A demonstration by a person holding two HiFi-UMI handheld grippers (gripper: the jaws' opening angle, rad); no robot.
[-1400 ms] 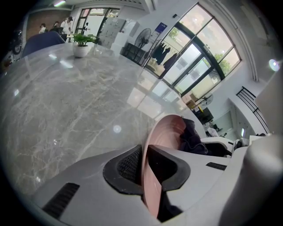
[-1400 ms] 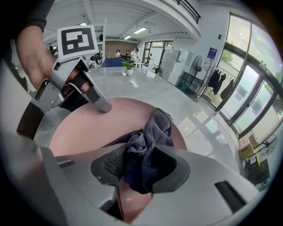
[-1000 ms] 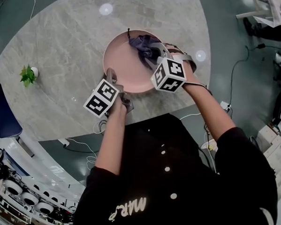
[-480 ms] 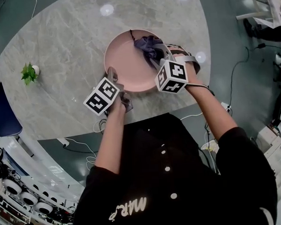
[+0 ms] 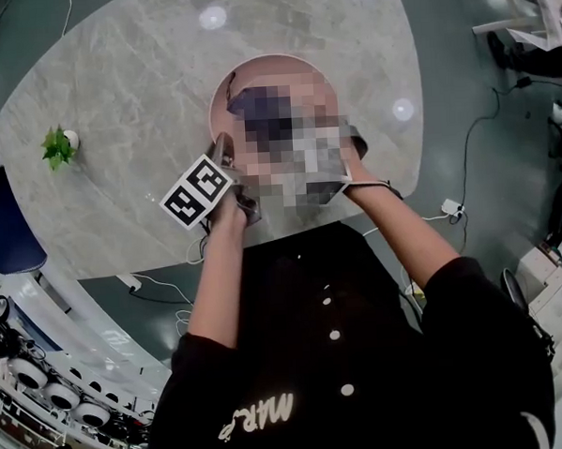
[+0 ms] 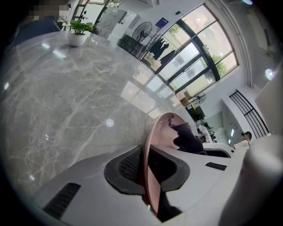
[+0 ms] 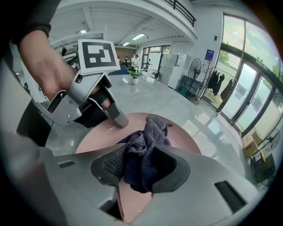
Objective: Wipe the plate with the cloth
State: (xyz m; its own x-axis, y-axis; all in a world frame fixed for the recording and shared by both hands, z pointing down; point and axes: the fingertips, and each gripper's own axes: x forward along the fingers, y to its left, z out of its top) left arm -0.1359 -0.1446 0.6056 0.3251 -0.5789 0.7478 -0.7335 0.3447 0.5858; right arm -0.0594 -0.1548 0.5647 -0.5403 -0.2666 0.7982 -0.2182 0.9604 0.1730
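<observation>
Jaws of left gripper [image 6: 148,170] clamp plate [image 6: 157,132] rim; jaws of right gripper [image 7: 143,170] pinch cloth [image 7: 148,137] over plate.

— What moved?
— The right gripper [image 7: 142,168], carrying the dark cloth [image 7: 146,143], swept left across the pink plate [image 5: 220,98]. In the head view it went from the plate's upper-right rim to its upper middle.
— Anything else?
— The right forearm [image 5: 394,224] followed, swinging toward the frame's centre.

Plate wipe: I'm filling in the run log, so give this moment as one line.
left gripper: shut on plate rim | right gripper: shut on cloth | cloth: bunched, over plate
</observation>
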